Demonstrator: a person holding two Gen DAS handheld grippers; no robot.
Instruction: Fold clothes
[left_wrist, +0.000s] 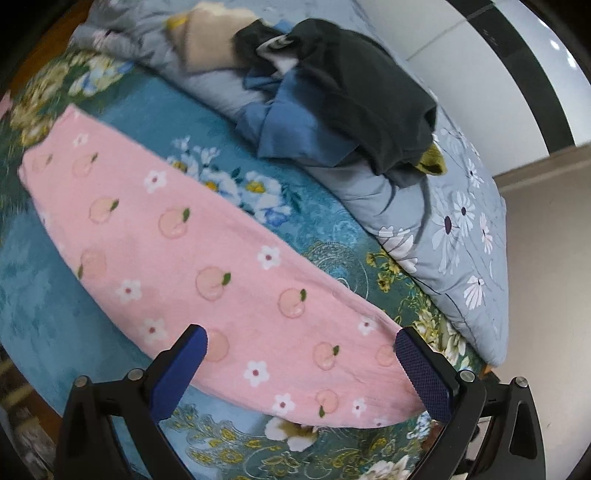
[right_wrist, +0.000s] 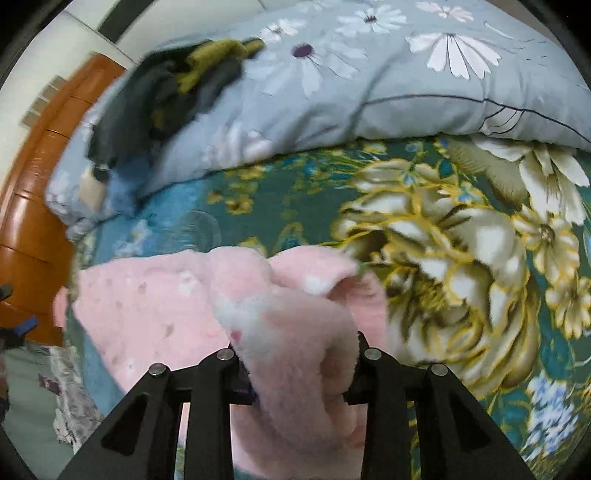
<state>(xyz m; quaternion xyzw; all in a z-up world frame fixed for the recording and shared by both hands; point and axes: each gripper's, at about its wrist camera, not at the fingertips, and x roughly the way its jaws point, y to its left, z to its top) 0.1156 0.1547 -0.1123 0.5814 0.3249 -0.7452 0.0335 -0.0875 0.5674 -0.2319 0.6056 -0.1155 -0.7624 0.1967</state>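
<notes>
A long pink fleece garment (left_wrist: 166, 229) with peach and flower prints lies flat across the teal floral bedsheet (left_wrist: 317, 236). My left gripper (left_wrist: 299, 334) hangs just above its near end. The blue pads (left_wrist: 421, 373) stand wide apart and open, with nothing pinched between them. In the right wrist view, my right gripper (right_wrist: 295, 354) is shut on a bunched end of the pink garment (right_wrist: 147, 295). That end is lifted off the bed, and the fabric hides the fingertips.
A pile of dark, blue and olive clothes (left_wrist: 354, 96) sits on a grey daisy-print quilt (left_wrist: 454, 229) along the far side of the bed. A wooden headboard (right_wrist: 33, 206) stands at the left. The bed's edge and the floor (left_wrist: 546, 258) are at the right.
</notes>
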